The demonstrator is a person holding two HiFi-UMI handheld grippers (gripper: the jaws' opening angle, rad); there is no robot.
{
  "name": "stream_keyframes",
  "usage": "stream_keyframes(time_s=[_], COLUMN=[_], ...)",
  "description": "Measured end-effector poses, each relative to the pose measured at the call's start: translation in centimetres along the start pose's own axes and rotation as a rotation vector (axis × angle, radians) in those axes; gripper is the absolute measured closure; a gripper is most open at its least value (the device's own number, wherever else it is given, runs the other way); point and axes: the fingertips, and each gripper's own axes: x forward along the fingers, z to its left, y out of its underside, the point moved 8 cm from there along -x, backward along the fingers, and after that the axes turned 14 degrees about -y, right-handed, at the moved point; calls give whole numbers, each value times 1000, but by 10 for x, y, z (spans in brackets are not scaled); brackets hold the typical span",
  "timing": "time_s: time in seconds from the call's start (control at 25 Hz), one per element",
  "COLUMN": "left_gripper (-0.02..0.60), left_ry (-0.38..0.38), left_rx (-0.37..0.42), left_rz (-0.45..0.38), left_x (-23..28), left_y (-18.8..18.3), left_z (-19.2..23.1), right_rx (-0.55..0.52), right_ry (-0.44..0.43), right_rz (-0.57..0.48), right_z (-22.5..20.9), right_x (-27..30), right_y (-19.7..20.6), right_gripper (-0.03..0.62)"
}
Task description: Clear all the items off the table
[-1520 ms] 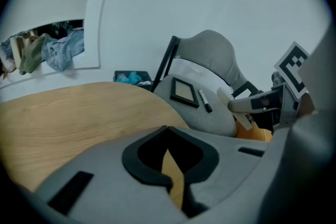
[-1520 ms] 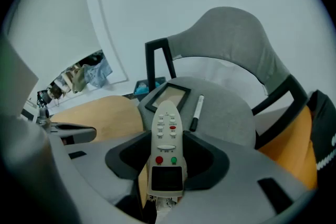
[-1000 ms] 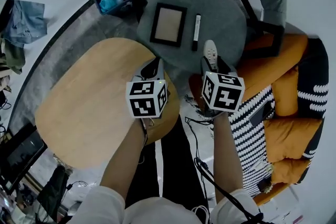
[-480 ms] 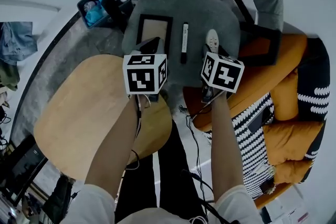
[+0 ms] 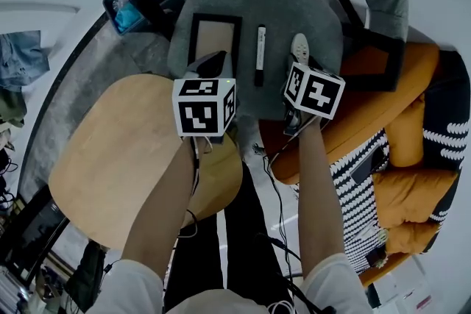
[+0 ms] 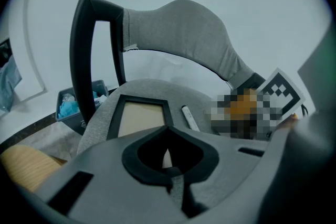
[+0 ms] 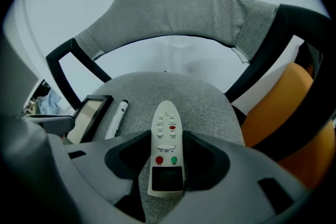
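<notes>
The right hand-held gripper [image 7: 167, 147] clamps the remote [image 7: 167, 123] over the chair seat [image 7: 205, 97], mid-frame, with the marker [image 7: 116, 118] and frame [image 7: 90, 113] lying at lower left. The left hand-held gripper [image 6: 169, 165] is closed and empty. The step looks like setting the remote down, which calls for lowering it and releasing it beside the marker.

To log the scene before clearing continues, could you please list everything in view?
table: one, light wood, round, lower left in head view
chair: one, grey with black frame, beyond the table
picture frame: one, black, on the chair seat, left side
marker: one, white and black, on the seat beside the frame
remote: one, white, over the seat
box: one, dark with blue contents, floor left of the chair
sofa: one, orange, right
left gripper: one, grey, jaws together, empty
right gripper: one, grey, shut on the remote
</notes>
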Motion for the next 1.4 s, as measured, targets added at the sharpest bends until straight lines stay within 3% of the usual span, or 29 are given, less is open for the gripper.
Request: stream_keyframes(time_s=[0.16,0.76,0.96,1.16,1.4], left_gripper=[572,572,572,572,572], left_ry=[0,-43,-70,-93,-170], left_rx=[-3,-19,-68,-137,-327], left_rz=[4,-10,-41,-99,-201], left_x=[-6,-52,-112,-199,-320], left_y=[7,23,27,30,41], left_z=[-1,21,32,55,100], right_rx=[-9,-83,-104,-175,-274], right_ry=[-5,-40,-101,-172,-269], right_rz=[-25,-70,-92,-77,-125], right_z=[1,32,69,132,225], right_x=[-1,-34,-74,-126,-196], right_y=[0,-1,3,11,26], right_gripper=[361,356,359,383,527])
